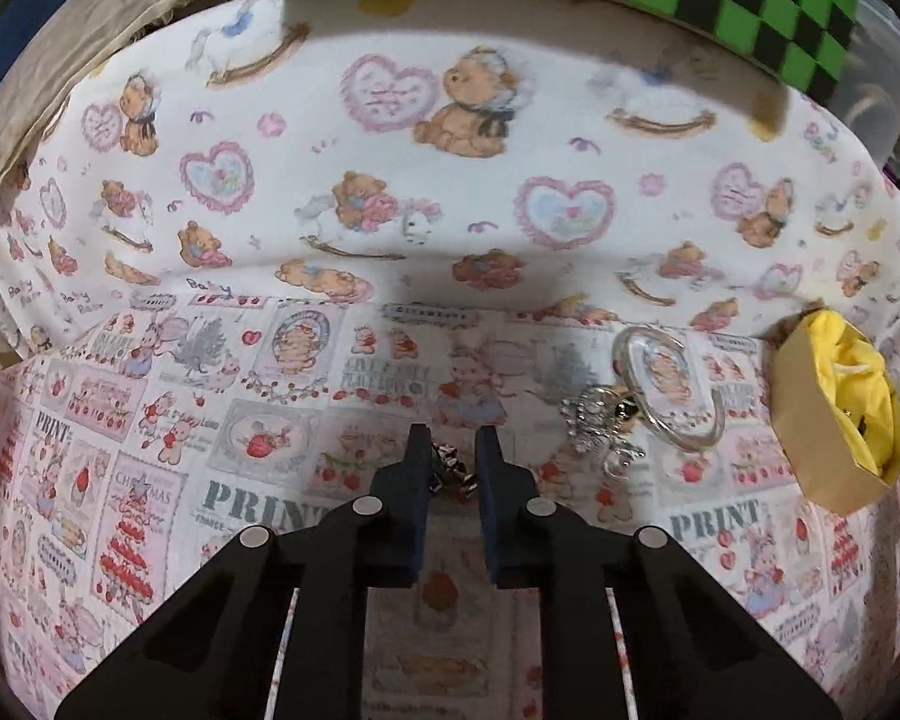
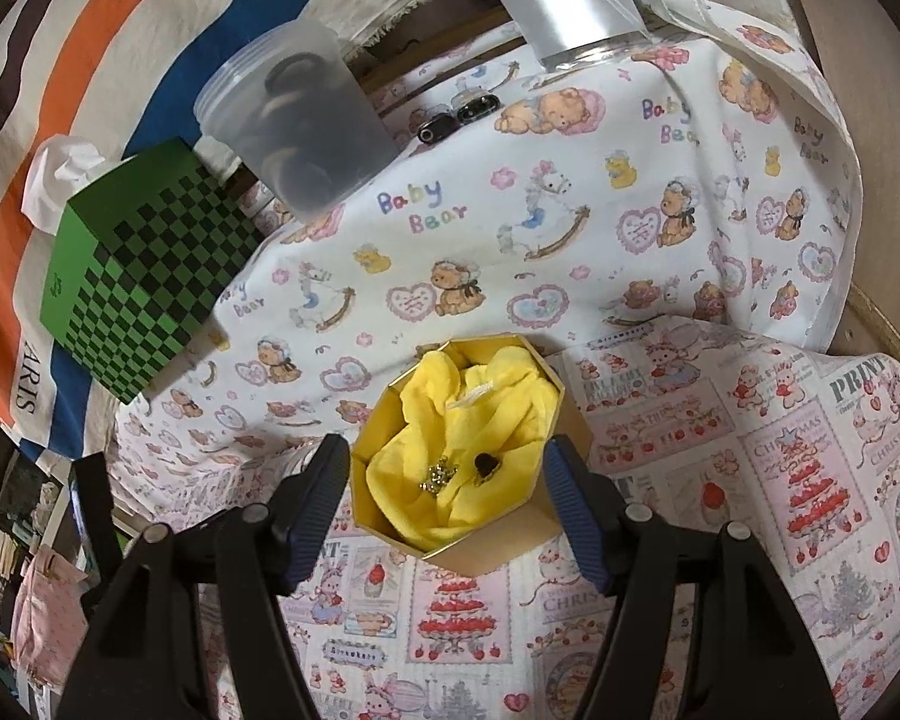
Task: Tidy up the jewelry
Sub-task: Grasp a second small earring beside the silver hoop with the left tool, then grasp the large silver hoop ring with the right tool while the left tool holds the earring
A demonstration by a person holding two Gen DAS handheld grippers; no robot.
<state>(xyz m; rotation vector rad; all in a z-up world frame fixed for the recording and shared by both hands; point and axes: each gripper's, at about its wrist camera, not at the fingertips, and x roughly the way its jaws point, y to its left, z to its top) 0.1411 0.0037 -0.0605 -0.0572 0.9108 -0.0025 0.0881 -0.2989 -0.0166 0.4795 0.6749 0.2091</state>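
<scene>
My left gripper [image 1: 453, 437] points down at the printed cloth, jaws nearly together and shut on a small silver jewel [image 1: 450, 471]. To its right lie a sparkling silver piece [image 1: 597, 426] and a clear bangle [image 1: 669, 390]. Further right stands a gold box [image 1: 810, 468] lined with yellow cloth. In the right wrist view that gold box [image 2: 486, 558] sits between the fingers of my right gripper [image 2: 447, 444], whose pads rest against its two side walls. On the yellow cloth [image 2: 486, 396] inside lie a small gold glittery piece [image 2: 438, 474] and a dark piece [image 2: 487, 465].
A green checkered box [image 2: 132, 276] stands at the far left, with a frosted plastic tub [image 2: 294, 114] behind it and a clear container [image 2: 564, 0] at the back. Two small dark items [image 2: 462, 108] lie on the bear-print cloth [image 2: 570, 252].
</scene>
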